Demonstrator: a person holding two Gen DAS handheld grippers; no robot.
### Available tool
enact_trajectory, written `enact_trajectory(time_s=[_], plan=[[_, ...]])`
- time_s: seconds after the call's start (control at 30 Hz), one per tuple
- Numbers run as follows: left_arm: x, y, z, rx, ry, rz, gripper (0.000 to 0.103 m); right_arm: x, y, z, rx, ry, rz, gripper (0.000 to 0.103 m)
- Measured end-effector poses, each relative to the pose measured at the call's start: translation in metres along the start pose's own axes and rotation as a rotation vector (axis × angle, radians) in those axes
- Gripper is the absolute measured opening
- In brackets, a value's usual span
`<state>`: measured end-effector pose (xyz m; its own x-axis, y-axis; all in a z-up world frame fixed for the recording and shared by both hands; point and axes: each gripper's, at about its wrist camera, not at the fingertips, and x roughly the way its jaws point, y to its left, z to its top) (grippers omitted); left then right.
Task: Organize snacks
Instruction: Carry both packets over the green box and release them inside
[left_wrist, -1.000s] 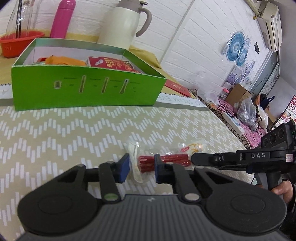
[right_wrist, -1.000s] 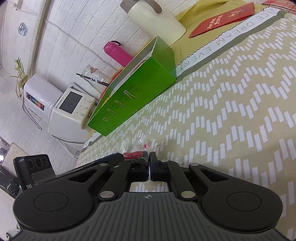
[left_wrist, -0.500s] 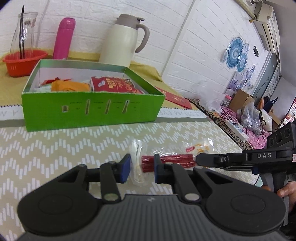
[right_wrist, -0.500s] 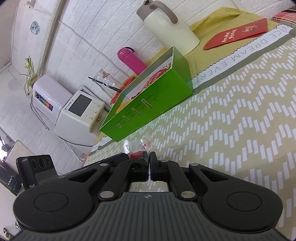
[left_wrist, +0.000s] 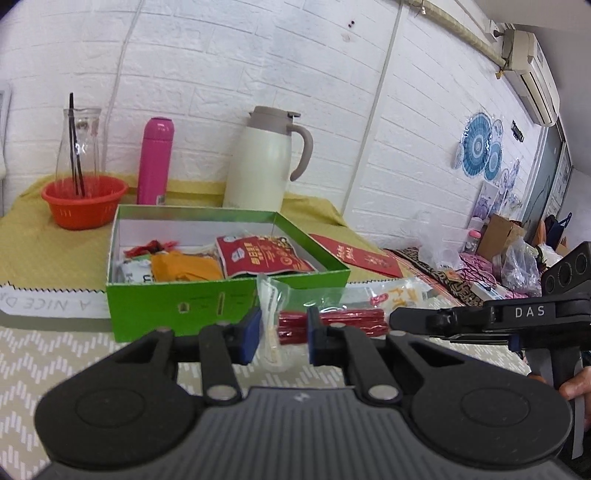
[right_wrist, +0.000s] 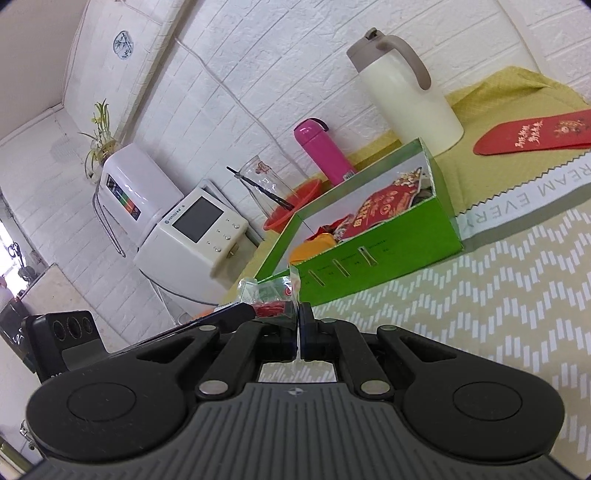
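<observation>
A clear snack packet (left_wrist: 343, 321) of red sticks hangs above the chevron tablecloth, held at both ends. My left gripper (left_wrist: 282, 328) is shut on its left end, which sits between the blue pads. My right gripper (right_wrist: 298, 317) is shut on the packet's (right_wrist: 269, 306) thin clear edge; in the left wrist view it reaches in from the right (left_wrist: 393, 319). Just beyond stands the open green box (left_wrist: 221, 295) with several snack bags inside; it also shows in the right wrist view (right_wrist: 406, 251).
Behind the box stand a cream thermos jug (left_wrist: 258, 166), a pink flask (left_wrist: 155, 158), an orange basket (left_wrist: 83, 199) and a glass carafe (left_wrist: 79, 140). A red envelope (left_wrist: 354, 254) lies right of the box. A white appliance (right_wrist: 192, 229) sits off the table's left.
Both grippers have risen together and lifted the packet off the tablecloth. The view has tilted up, so the inside of the green box now shows.
</observation>
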<state>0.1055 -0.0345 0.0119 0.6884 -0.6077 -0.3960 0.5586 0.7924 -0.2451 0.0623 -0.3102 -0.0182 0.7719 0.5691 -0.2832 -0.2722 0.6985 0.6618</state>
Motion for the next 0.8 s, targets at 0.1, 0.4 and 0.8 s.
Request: enact_trajectory(time_s=[0.1, 0.4, 0.8], plan=[[-0.003, 0.002, 0.004, 0.010, -0.021, 0.031, 0.005, 0.005, 0.004, 0.004, -0.006, -0.010, 0.022, 0.004], [0.000, 0.010, 0.025, 0.036, -0.062, 0.063, 0.005, 0.021, 0.019, 0.028, -0.051, -0.023, 0.025, 0.004], [0.027, 0.011, 0.046, 0.088, -0.108, 0.116, 0.005, 0.047, 0.019, 0.064, -0.133, -0.079, -0.049, 0.004]])
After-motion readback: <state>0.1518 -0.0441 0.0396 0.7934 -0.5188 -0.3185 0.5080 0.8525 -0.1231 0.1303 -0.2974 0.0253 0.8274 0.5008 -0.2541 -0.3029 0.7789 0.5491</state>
